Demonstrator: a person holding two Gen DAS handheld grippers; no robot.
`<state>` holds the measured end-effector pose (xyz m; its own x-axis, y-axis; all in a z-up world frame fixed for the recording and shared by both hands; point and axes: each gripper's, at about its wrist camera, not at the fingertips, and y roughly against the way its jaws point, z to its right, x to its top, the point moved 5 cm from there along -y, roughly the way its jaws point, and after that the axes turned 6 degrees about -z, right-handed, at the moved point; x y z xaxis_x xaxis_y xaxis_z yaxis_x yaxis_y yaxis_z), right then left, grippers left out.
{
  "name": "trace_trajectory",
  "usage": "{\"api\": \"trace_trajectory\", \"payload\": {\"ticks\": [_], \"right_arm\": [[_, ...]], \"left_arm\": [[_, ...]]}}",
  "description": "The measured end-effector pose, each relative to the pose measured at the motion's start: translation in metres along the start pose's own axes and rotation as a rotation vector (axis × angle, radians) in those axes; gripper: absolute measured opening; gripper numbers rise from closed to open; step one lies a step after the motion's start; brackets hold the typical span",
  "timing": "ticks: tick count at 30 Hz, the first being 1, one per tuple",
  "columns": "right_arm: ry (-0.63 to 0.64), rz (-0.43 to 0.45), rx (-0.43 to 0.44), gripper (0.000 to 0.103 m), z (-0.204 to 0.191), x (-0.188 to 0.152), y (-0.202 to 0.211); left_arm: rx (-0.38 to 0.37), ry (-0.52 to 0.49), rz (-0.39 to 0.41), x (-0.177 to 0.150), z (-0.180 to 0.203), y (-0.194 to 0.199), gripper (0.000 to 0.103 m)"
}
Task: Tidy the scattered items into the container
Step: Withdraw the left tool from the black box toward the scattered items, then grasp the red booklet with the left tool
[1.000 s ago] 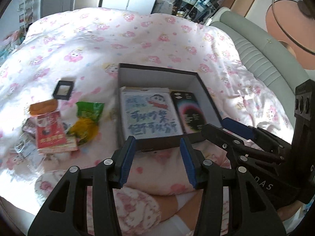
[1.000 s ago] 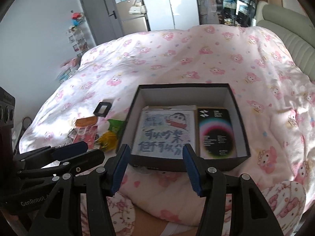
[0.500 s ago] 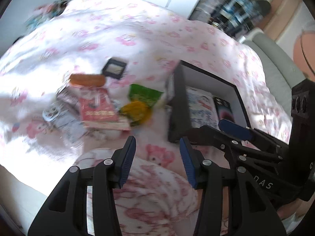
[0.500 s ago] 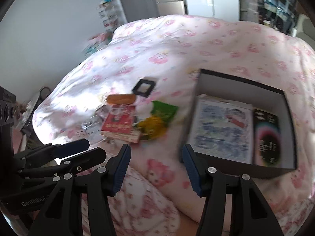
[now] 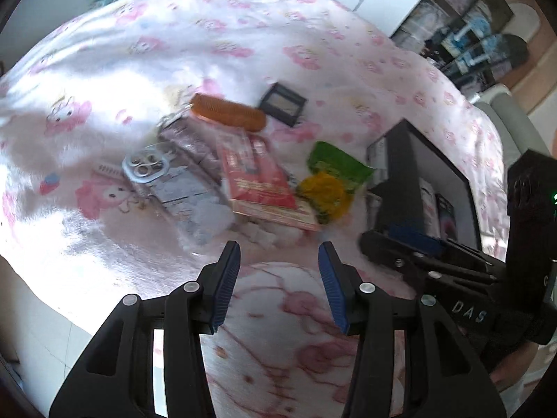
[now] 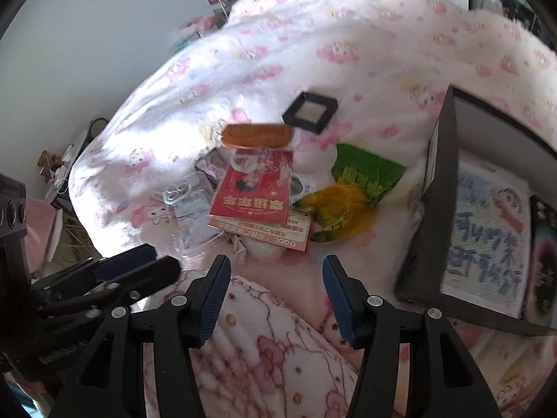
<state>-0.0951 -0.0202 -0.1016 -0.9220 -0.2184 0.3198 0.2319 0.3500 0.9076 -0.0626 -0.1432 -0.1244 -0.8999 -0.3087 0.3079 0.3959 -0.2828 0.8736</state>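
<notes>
Both the left gripper (image 5: 279,256) and the right gripper (image 6: 276,269) hang with jaws apart and nothing between them, aimed at the loose heap on the pink quilt (image 5: 243,35), presumably to pick 1 piece. The red packet (image 6: 256,188), green-yellow snack bag (image 6: 351,193), orange comb (image 6: 257,136) and small black-framed case (image 6: 310,112) lie beside the black box (image 6: 440,188). "DAS" reads on the right gripper's body and "babi" on the booklet (image 6: 275,231) under the packet.

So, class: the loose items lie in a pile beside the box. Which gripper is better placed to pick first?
Probably the left gripper: open and empty, it sits on the pile's side. The right gripper, also empty, is nearer the box.
</notes>
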Motion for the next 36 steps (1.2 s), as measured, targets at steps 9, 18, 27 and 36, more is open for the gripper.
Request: {"api": "trace_trajectory", "payload": {"ticks": [9, 18, 27, 36], "right_arm": [[-0.051, -0.065, 0.003, 0.052, 0.022, 0.018, -0.044], [-0.060, -0.105, 0.046, 0.052, 0.022, 0.045, -0.084], [-0.049, -0.138, 0.087, 0.052, 0.022, 0.039, -0.101], [-0.020, -0.163, 0.136, 0.052, 0.011, 0.026, -0.091]], "left_arm": [[-0.078, 0.140, -0.073, 0.028, -0.045, -0.038, 0.032], [-0.058, 0.165, -0.126, 0.062, -0.052, -0.084, 0.033], [-0.084, 0.180, -0.140, 0.054, -0.050, -0.090, 0.010], [-0.124, 0.135, -0.158, 0.023, -0.053, -0.056, 0.010]]}}
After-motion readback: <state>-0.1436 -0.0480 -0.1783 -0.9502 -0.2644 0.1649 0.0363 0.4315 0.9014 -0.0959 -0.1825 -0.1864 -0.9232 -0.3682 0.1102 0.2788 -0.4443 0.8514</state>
